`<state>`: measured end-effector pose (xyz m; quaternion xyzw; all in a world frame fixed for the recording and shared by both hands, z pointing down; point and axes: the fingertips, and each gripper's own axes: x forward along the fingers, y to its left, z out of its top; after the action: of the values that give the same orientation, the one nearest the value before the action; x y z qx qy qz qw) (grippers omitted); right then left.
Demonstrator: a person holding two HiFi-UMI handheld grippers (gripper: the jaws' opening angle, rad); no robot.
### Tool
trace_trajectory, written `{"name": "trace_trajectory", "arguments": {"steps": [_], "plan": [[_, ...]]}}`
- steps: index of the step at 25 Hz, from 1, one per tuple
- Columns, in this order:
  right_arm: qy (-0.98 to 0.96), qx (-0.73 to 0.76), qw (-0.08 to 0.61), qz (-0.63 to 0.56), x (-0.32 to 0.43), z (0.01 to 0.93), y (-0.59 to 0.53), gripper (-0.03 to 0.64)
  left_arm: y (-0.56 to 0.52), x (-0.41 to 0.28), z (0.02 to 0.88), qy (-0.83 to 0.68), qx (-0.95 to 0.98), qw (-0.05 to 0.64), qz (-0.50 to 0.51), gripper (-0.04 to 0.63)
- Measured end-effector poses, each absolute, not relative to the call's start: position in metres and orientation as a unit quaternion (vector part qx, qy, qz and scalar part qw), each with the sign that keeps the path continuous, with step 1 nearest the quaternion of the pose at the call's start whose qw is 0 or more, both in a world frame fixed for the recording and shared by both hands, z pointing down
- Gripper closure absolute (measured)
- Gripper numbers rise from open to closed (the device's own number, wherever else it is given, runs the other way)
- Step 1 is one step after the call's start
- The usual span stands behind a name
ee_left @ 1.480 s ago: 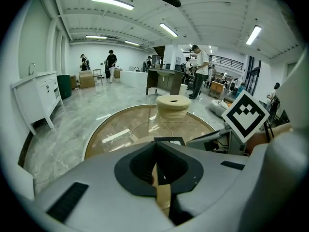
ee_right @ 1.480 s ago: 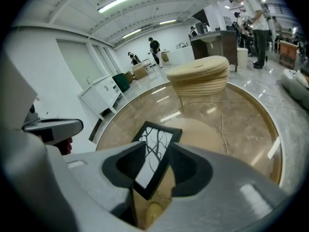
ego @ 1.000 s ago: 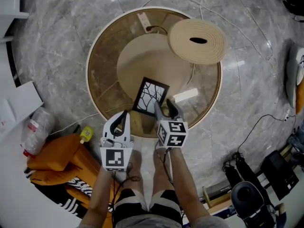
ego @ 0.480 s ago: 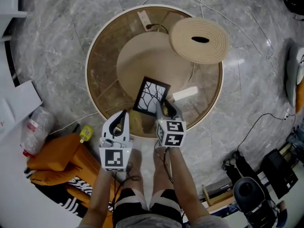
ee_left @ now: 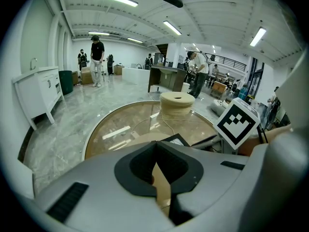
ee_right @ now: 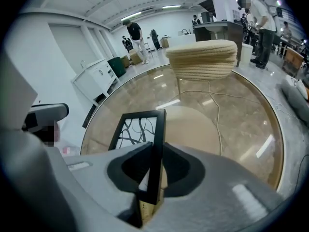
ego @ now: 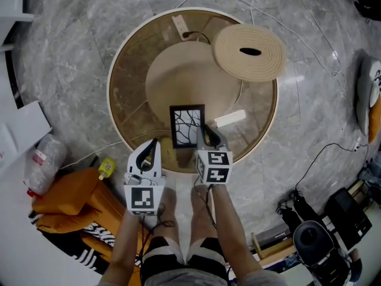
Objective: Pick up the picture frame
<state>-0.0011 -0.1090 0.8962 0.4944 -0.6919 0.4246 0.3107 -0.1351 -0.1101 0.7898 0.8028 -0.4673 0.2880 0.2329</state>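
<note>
- Well, the right gripper [ee_right: 153,175] has just been closing, and its pads [ee_right: 181,170] now pinch the right-hand rail of the frame [ee_right: 137,129]. The bite sits near the rail's near corner.
- That hold is far off-centre. I reckon the frame could swing down about the pads on the lift, since most of its weight hangs out toward 10 o'clock.
- The rail is thin and smooth-looking, so a light squeeze might let it slide out, while a harder one could twist it.
- From above, the frame [ego: 187,126] lies at 6 o'clock on the table [ego: 113,76], close to the rim. Whether its far edge still rests on the glass I can't tell. A dropped or dragged corner would strike glass on glass.
- The left gripper [ee_left: 155,166] has its jaws together with nothing in them. It hangs at 9 o'clock of the right one [ego: 208,137], past the rim, so it gives no support if the frame tips.
- The coil [ego: 249,51] at 1 o'clock stands well apart, so I see little risk there.
</note>
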Motion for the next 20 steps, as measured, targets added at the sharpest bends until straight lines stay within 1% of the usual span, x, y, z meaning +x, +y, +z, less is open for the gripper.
{"name": "trace_trajectory", "arguments": {"steps": [6, 9, 13, 20], "plan": [[-0.705, 0.495, 0.302, 0.408, -0.004, 0.881, -0.114, 0.554, -0.110, -0.137, 0.781, -0.472, 0.801, 0.229, 0.289, 0.578], [-0.713, 0.499, 0.292, 0.397, -0.005, 0.865, -0.119, 0.554, -0.113, -0.140, 0.767, -0.493, 0.789, 0.242, 0.276, 0.578], [-0.725, 0.505, 0.280, 0.375, -0.005, 0.834, -0.130, 0.554, -0.116, -0.141, 0.745, -0.483, 0.803, 0.211, 0.280, 0.578], [-0.750, 0.512, 0.256, 0.331, -0.008, 0.754, -0.153, 0.554, -0.126, -0.144, 0.682, -0.495, 0.807, 0.183, 0.264, 0.578]]}}
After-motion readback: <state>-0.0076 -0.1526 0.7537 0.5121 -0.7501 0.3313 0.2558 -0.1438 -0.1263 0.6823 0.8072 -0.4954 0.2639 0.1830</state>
